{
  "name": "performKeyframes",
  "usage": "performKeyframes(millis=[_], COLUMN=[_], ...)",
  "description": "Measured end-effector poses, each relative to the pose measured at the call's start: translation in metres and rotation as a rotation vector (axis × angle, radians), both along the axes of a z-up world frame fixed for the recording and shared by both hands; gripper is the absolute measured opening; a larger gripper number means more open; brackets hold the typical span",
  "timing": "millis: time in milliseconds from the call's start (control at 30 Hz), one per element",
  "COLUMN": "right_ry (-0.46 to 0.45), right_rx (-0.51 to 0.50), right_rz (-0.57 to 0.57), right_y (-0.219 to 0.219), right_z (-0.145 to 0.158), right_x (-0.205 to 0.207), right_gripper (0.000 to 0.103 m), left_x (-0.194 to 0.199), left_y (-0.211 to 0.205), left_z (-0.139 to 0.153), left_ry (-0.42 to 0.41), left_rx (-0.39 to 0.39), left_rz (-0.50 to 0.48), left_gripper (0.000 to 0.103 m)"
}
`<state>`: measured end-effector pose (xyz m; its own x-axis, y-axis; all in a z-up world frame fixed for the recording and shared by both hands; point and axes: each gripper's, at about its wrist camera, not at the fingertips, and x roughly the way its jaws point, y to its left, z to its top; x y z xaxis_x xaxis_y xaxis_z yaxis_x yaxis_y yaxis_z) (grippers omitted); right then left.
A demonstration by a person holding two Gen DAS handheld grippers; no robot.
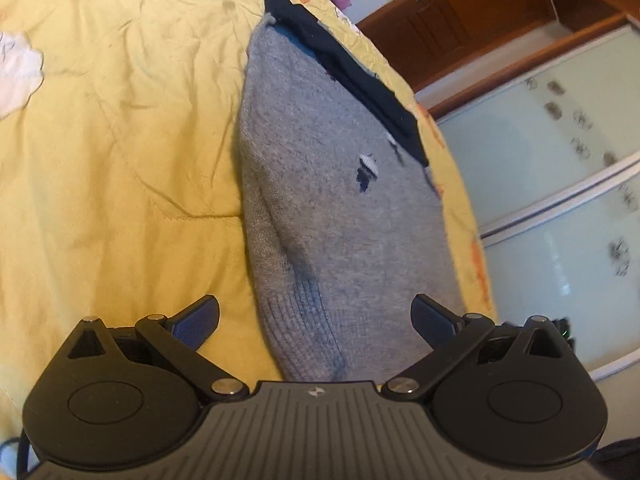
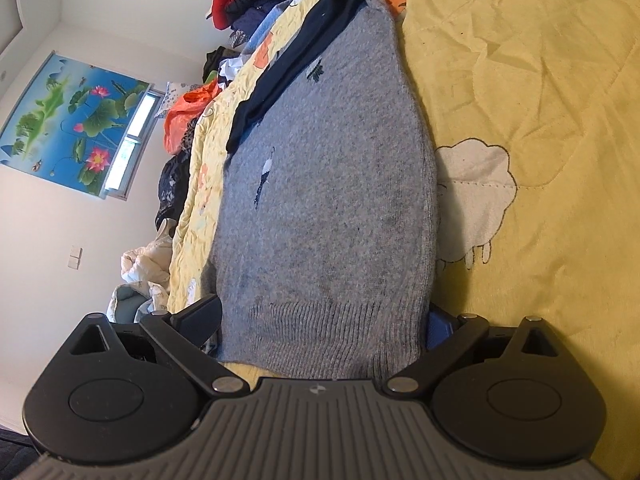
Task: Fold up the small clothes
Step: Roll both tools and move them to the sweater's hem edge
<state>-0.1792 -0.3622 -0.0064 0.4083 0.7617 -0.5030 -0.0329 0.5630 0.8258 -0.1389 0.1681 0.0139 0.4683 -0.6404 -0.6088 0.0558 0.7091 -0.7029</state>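
Observation:
A small grey knit sweater (image 1: 336,208) with a dark navy collar (image 1: 360,76) and small embroidered marks lies on a yellow quilt (image 1: 120,140). My left gripper (image 1: 316,322) is open, its fingers on either side of the ribbed hem, not closed on it. The same sweater fills the right wrist view (image 2: 332,200), navy collar (image 2: 304,60) at its far end. My right gripper (image 2: 324,322) is open, its jaws straddling the ribbed hem; the sweater edge covers most of the right finger (image 2: 440,326).
The quilt (image 2: 540,120) carries a white sheep print (image 2: 476,192). Piles of clothes (image 2: 240,4) and an orange bag (image 2: 188,112) lie along the bed's far side. A wooden door (image 1: 460,20) and glass sliding panels (image 1: 560,160) stand beyond the bed edge.

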Motion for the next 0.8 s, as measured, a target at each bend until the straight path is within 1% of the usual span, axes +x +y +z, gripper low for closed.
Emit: performKeyframes(millis=[67,133,167,267,300,333,367,400,433,467,500,533,567,600,633,700,767,800], right_ry=[0.001,0.002,0.003,0.002,0.001,0.000,-0.002,-0.004,-0.006,-0.008,-0.008,-0.008,-0.009,-0.010,-0.010,-0.009,-0.008,-0.008], right_rx=[0.004,0.002,0.001,-0.012,-0.016,-0.021,-0.025,-0.027,-0.027,-0.025,-0.021,-0.017,-0.014,-0.010,-0.004,0.003,0.007,0.007], right_rz=[0.000,0.001,0.002,0.006,0.009,0.012,0.016,0.017,0.017,0.016,0.013,0.012,0.012,0.013,0.013,0.015,0.021,0.024], right_y=[0.001,0.001,0.001,0.004,0.005,0.005,0.005,0.007,0.007,0.006,0.007,0.006,0.005,0.005,0.004,0.002,0.001,0.000], right_z=[0.000,0.000,0.000,0.002,0.002,0.003,0.003,0.004,0.004,0.003,0.003,0.003,0.003,0.001,0.001,0.000,-0.001,-0.001], right_x=[0.001,0.002,0.002,0.003,0.003,0.003,0.003,0.003,0.003,0.002,0.002,0.002,0.002,0.001,0.002,0.002,0.003,0.003], right_gripper=[0.098,0.098,0.098,0.098,0.098,0.098,0.098,0.098,0.098,0.098,0.098,0.098,0.098,0.098,0.098,0.098,0.098,0.098], left_x=[0.002,0.003,0.004,0.011,0.013,0.014,0.013,0.008,0.008,0.009,0.009,0.009,0.007,0.007,0.008,0.007,0.006,0.004], left_y=[-0.011,-0.027,-0.037,-0.076,-0.091,-0.106,-0.118,-0.122,-0.124,-0.123,-0.118,-0.109,-0.099,-0.087,-0.073,-0.044,-0.020,-0.014], left_z=[0.002,0.007,0.010,0.017,0.016,0.013,0.009,0.008,0.007,0.007,0.008,0.009,0.013,0.015,0.017,0.019,0.018,0.018], left_ry=[-0.013,-0.034,-0.039,-0.039,-0.049,-0.058,-0.088,-0.145,-0.158,-0.148,-0.138,-0.128,-0.121,-0.100,-0.072,-0.010,0.026,0.038], left_rx=[0.042,0.131,0.197,0.462,0.575,0.705,0.801,0.825,0.842,0.842,0.818,0.763,0.712,0.660,0.596,0.462,0.374,0.347], left_rz=[-0.013,-0.017,-0.020,-0.006,0.002,0.008,0.005,0.015,0.021,0.032,0.047,0.062,0.095,0.124,0.155,0.250,0.305,0.321], left_gripper=[0.103,0.103,0.103,0.103,0.103,0.103,0.103,0.103,0.103,0.102,0.096,0.076,0.062,0.056,0.055,0.054,0.052,0.052])
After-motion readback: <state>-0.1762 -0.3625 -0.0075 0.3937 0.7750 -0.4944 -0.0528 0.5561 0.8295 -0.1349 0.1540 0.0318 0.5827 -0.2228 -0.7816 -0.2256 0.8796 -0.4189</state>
